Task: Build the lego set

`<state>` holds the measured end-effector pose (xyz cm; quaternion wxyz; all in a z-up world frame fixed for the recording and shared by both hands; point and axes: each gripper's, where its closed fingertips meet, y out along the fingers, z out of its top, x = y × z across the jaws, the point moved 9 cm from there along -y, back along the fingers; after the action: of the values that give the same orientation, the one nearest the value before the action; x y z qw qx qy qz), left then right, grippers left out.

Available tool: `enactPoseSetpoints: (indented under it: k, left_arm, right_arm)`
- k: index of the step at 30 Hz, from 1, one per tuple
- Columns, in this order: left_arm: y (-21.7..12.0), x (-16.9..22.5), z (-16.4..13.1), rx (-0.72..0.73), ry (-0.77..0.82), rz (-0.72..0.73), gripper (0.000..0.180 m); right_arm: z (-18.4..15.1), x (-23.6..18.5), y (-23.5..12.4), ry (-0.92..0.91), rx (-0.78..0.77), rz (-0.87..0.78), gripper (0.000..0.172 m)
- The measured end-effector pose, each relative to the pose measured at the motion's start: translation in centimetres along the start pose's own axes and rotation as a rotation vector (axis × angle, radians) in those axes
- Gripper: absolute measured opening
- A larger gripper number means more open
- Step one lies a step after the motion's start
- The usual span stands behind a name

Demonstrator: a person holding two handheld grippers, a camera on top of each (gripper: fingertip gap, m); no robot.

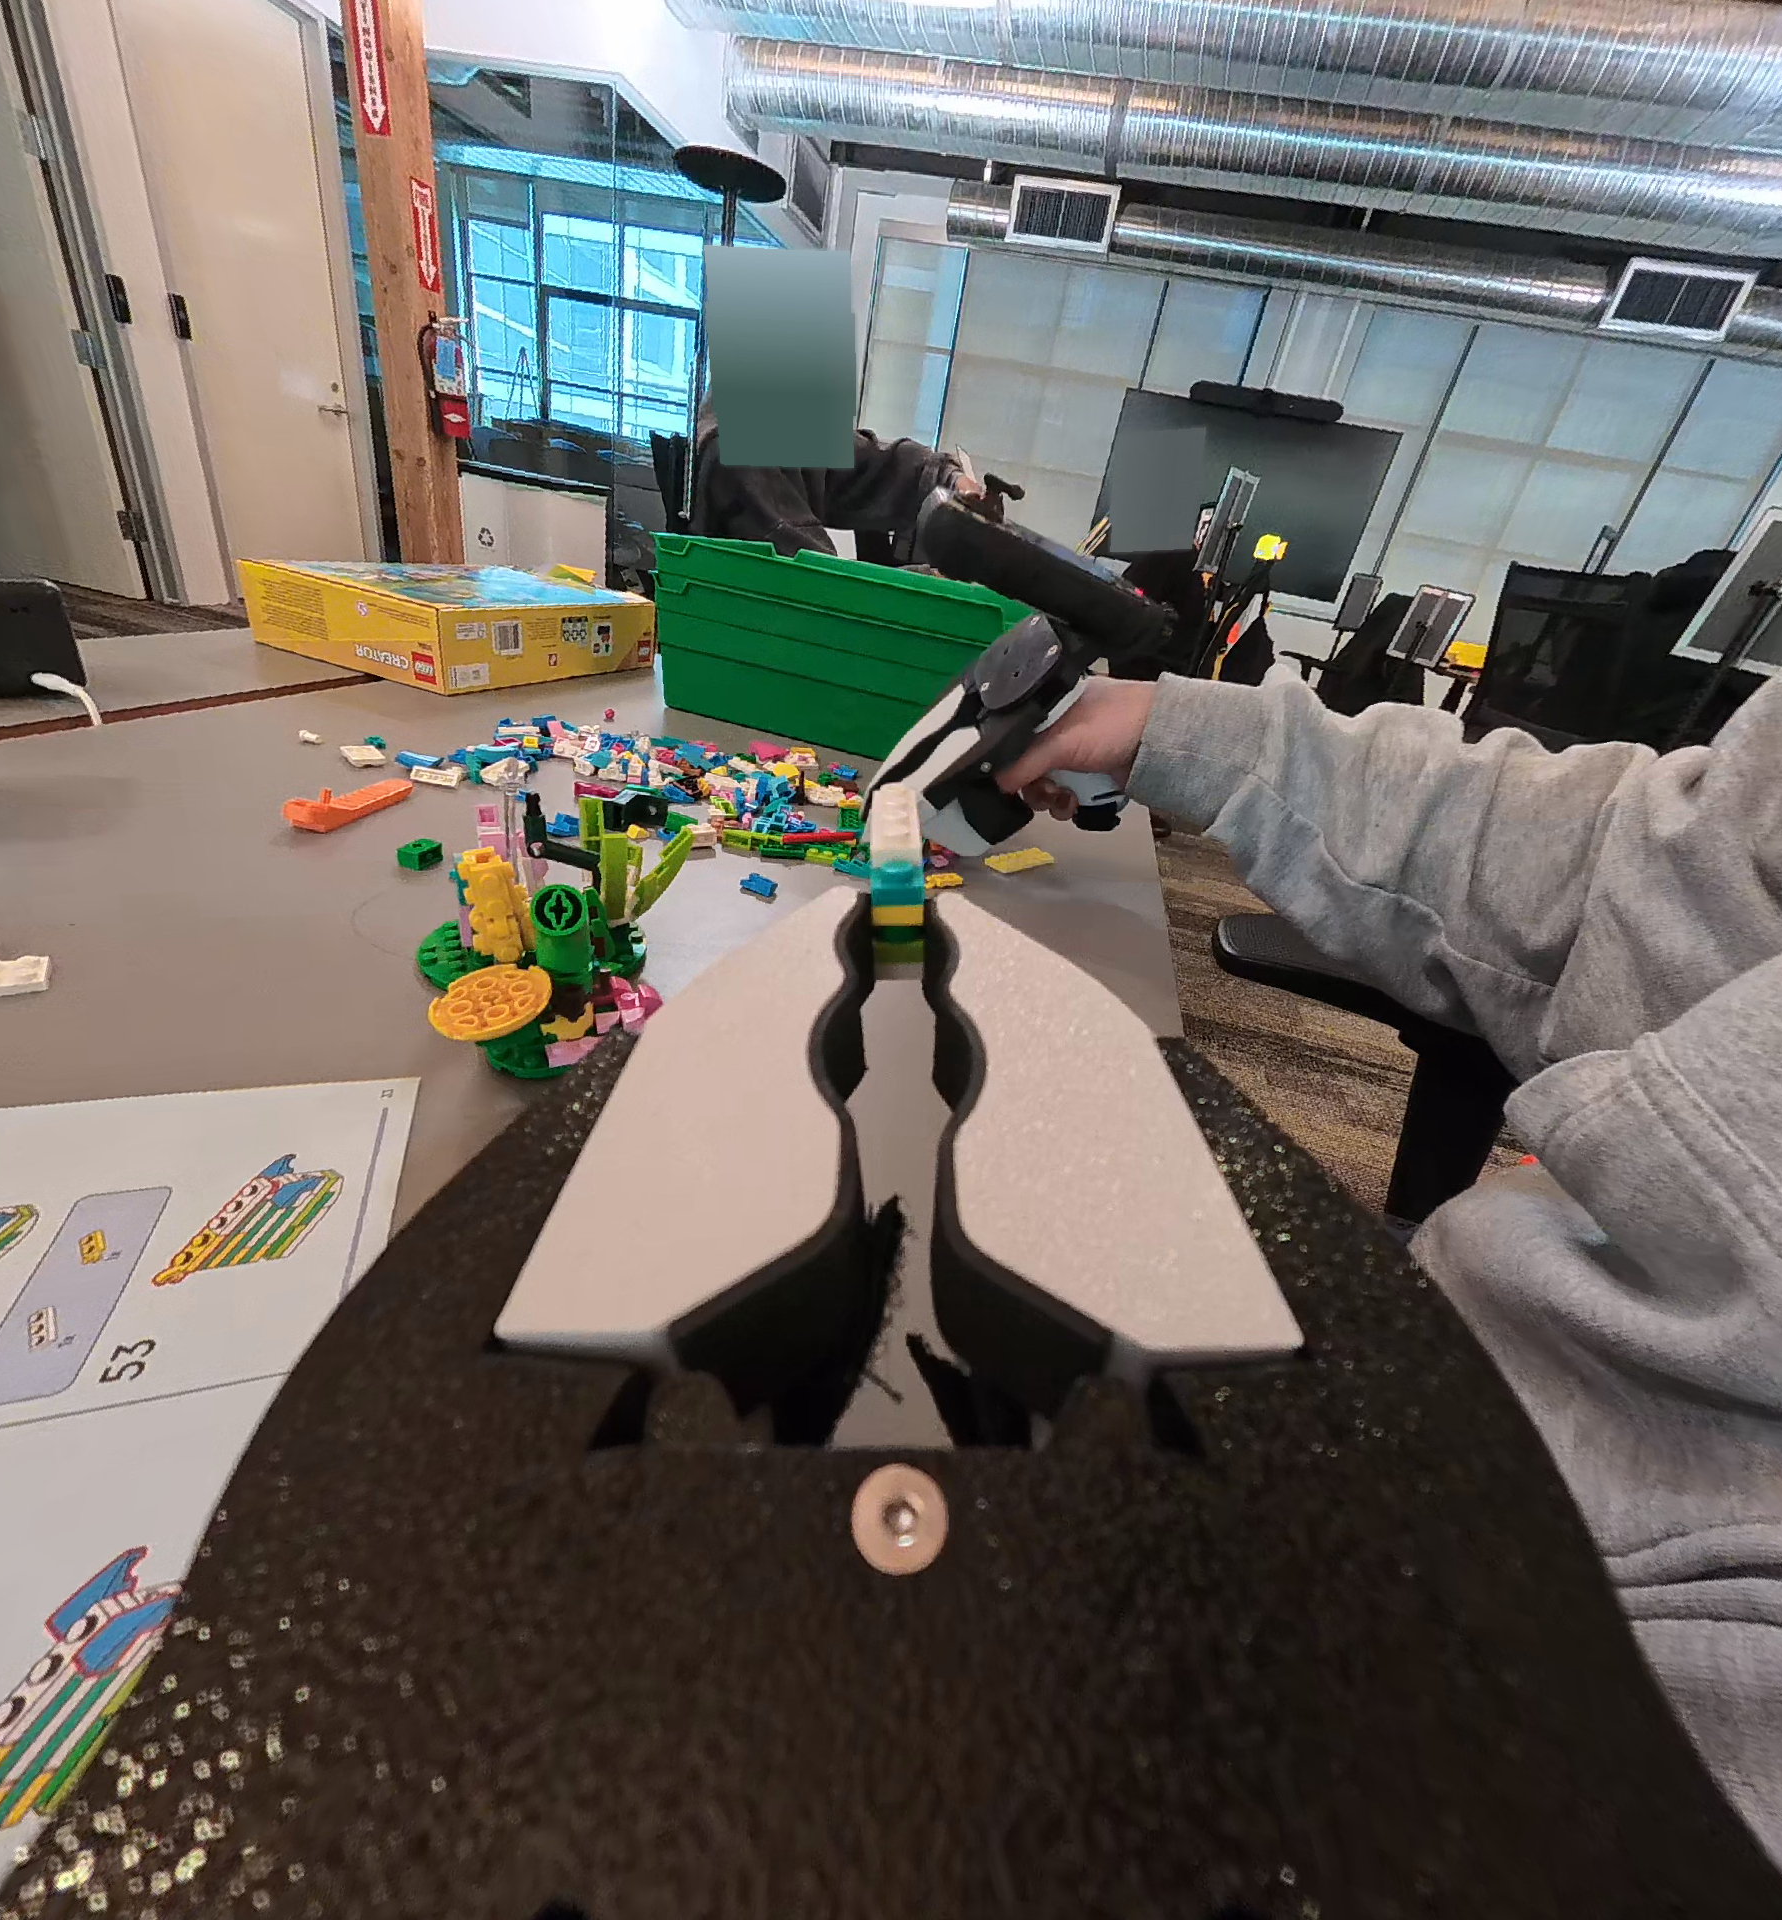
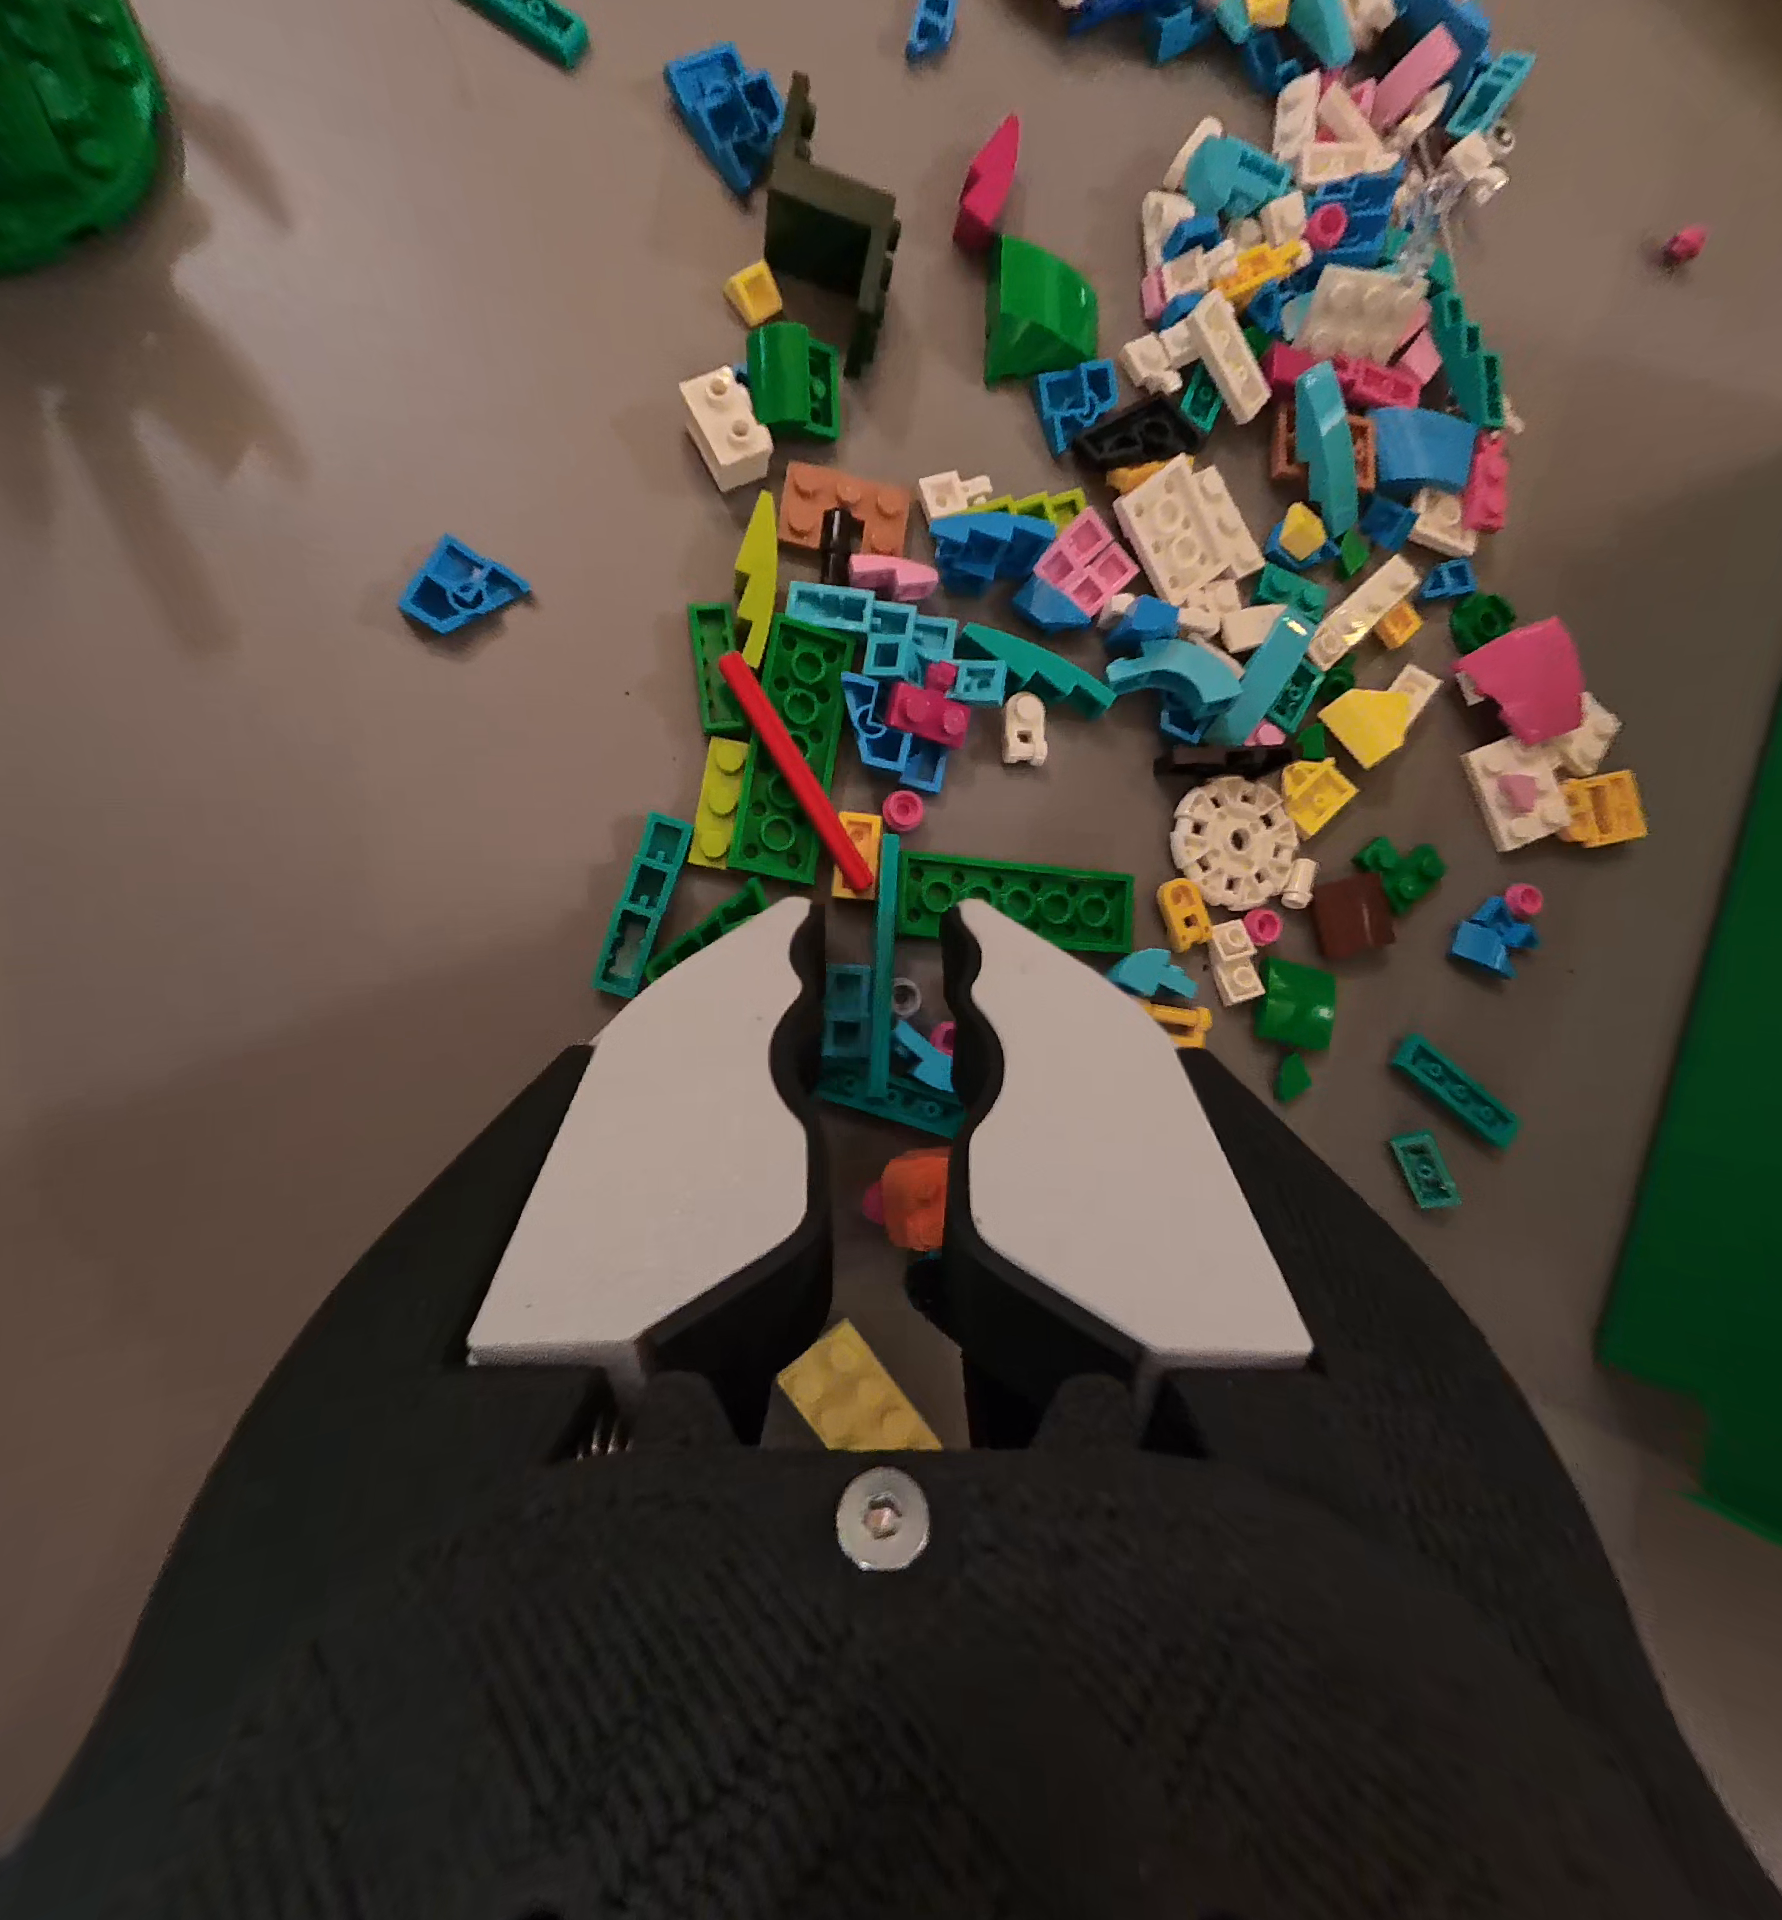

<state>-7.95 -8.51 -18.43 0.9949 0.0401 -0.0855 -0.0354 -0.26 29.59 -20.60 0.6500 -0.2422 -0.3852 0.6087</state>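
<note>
Seemingly layered brick stack (image 1: 897,914), white-topped, in left hand-held gripper (image 1: 899,940).

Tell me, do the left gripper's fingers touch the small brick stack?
Touching. The left wrist view shows both fingers pressed against the sides of the brick stack.

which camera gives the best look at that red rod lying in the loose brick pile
The right wrist view: the red rod lies slantwise across a green plate, seen from above, just ahead of the right gripper. In the left wrist view it is only a thin far-off streak.
</note>
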Motion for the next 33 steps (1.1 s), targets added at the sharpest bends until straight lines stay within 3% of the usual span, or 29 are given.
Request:
enactPoseSetpoints:
  k: [9,14,16,20,22,26,33]
  left_arm:
    - [0.0,0.0,0.0,0.001,0.002,0.001,0.008]
    - [0.0,0.0,0.0,0.001,0.005,0.003,0.008]
    - [-0.1,0.1,0.0,0.003,0.007,0.004,0.008]
    - [-0.1,0.1,0.0,0.009,0.008,0.010,0.008]
    - [-0.2,0.0,0.0,0.016,0.003,0.011,0.008]
    - [-0.3,-0.2,0.1,0.027,-0.023,0.006,0.008]
    - [-0.3,-0.4,0.1,0.026,-0.043,0.009,0.008]
  right_arm:
    - [-0.1,-1.0,0.0,0.004,0.019,0.094,0.020]
    - [0.6,1.0,-0.9,0.043,0.085,-0.006,0.016]
    - [1.5,2.6,-1.1,-0.064,0.074,-0.047,0.015]
    - [4.0,5.2,-0.6,-0.552,-0.052,-0.030,0.010]
    - [5.5,6.3,0.1,-0.692,-0.130,0.008,0.008]
    - [7.5,7.9,2.2,-0.780,-0.321,0.180,0.007]
    - [9.0,10.6,6.2,-0.826,-0.481,0.280,0.018]
